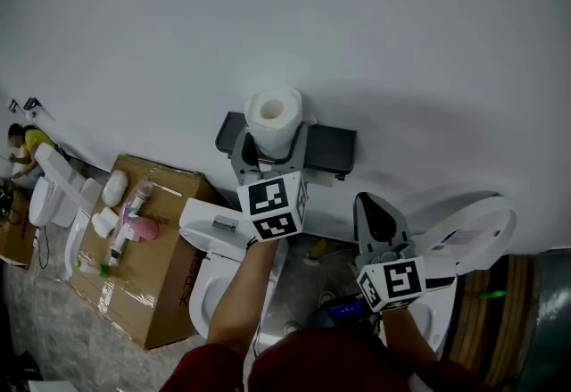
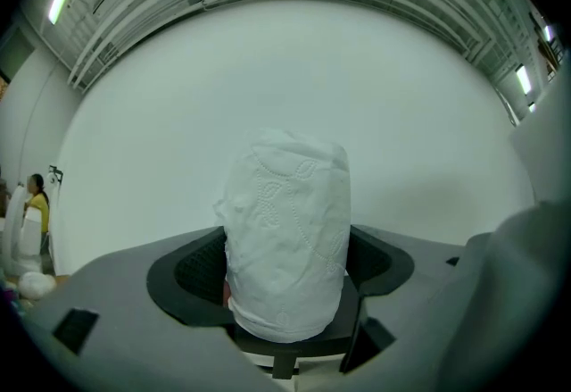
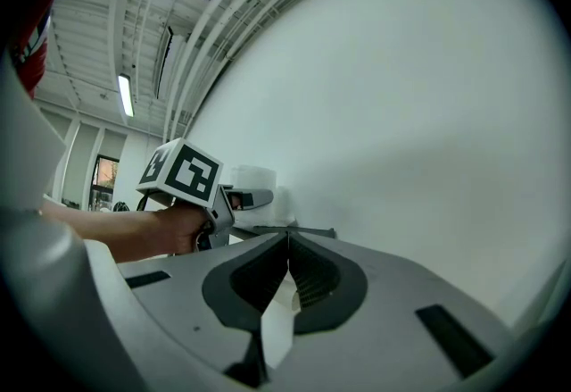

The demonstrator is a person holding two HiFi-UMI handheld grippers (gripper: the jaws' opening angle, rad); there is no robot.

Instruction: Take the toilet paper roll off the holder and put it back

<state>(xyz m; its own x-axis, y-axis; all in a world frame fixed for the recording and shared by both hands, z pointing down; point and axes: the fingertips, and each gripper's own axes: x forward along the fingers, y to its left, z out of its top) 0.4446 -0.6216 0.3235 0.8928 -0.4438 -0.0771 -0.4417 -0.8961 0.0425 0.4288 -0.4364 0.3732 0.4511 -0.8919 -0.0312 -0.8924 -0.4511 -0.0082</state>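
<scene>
**Roll gripped in left, right clenched empty**

Head view: your left hand-held gripper (image 1: 280, 142) is raised before the plain white wall (image 1: 410, 24). Its jaws sit either side of the white embossed toilet paper roll (image 1: 275, 118), which stands upright with the core hole up. Your right hand-held gripper (image 1: 375, 212) sits lower and to the right, apart from the roll. Below are a white toilet (image 1: 198, 222) and, at left, a brown cardboard box (image 1: 152, 279).

Left gripper view: the roll fills the gap, and both jaws press on its sides, so you're grasping it.

Right gripper view: the jaws are clenched together with nothing between them. The left hand-held gripper and the roll show beyond, close to the wall.
</scene>
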